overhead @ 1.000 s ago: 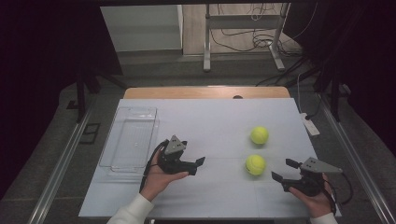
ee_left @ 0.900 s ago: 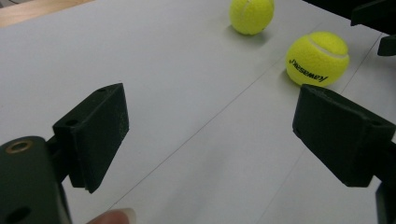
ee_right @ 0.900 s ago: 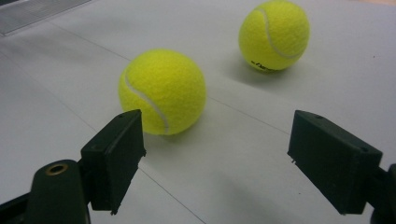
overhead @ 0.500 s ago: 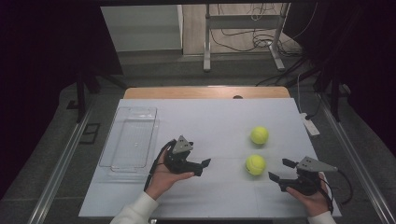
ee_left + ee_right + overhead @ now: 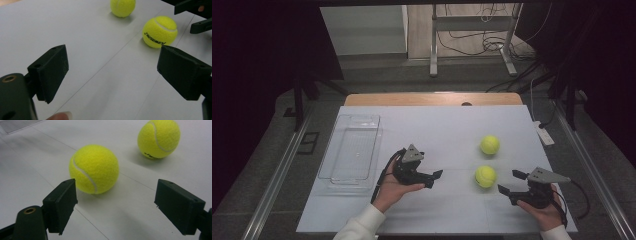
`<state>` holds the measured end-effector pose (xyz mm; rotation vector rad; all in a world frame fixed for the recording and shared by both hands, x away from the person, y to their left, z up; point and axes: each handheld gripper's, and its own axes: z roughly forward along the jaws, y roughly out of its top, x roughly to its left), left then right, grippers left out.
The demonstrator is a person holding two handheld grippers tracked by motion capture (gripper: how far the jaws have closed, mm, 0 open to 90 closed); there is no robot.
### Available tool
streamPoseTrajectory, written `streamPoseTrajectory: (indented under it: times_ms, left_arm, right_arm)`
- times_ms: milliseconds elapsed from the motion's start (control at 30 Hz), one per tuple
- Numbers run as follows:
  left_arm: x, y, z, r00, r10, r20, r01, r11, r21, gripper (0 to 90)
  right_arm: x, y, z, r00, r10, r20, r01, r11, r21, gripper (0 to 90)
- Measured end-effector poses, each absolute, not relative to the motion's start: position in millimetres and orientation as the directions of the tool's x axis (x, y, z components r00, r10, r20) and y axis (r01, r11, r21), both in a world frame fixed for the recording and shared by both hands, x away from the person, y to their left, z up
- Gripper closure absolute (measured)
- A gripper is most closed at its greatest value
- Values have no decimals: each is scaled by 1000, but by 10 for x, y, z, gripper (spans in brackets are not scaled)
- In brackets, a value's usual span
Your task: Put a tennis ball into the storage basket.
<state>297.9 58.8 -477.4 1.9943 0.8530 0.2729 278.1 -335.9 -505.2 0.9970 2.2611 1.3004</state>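
Two yellow tennis balls lie on the white table: the near ball (image 5: 485,176) (image 5: 160,31) (image 5: 94,168) and the far ball (image 5: 489,144) (image 5: 123,7) (image 5: 159,138). My left gripper (image 5: 435,178) (image 5: 112,72) is held open over the table's middle, its jaws pointing right toward the near ball, a short way off. On the right, my right gripper (image 5: 510,182) (image 5: 113,205) is open just beside the near ball, jaws pointing left at it without touching. Nothing sits between either pair of jaws.
A clear plastic tray (image 5: 352,150) lies on the left part of the table. A wooden table edge (image 5: 432,99) runs along the back. A white power strip (image 5: 543,133) lies off the right side.
The left gripper has moved right and slightly toward the front, nearer the near ball. The right gripper has crept left toward that ball. The balls have stayed put.
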Motion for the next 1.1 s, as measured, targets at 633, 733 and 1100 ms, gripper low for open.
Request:
streamPoseTrajectory:
  times_ms: [633, 733, 1100]
  left_arm:
    - [3049, 351, -4780, 772, 616, -154, 452, -364, 814, 113]
    - [3067, 309, -4794, 776, 611, -155, 452, -369, 812, 113]
    - [3129, 179, -4830, 792, 591, -155, 449, -392, 803, 113]
  right_arm:
    - [2779, -3321, -5058, -696, 717, 51, 411, 338, 847, 138]
    - [2777, -3319, -5056, -696, 717, 51, 409, 337, 848, 138]
    - [2759, -3319, -5048, -692, 720, 54, 412, 333, 848, 138]
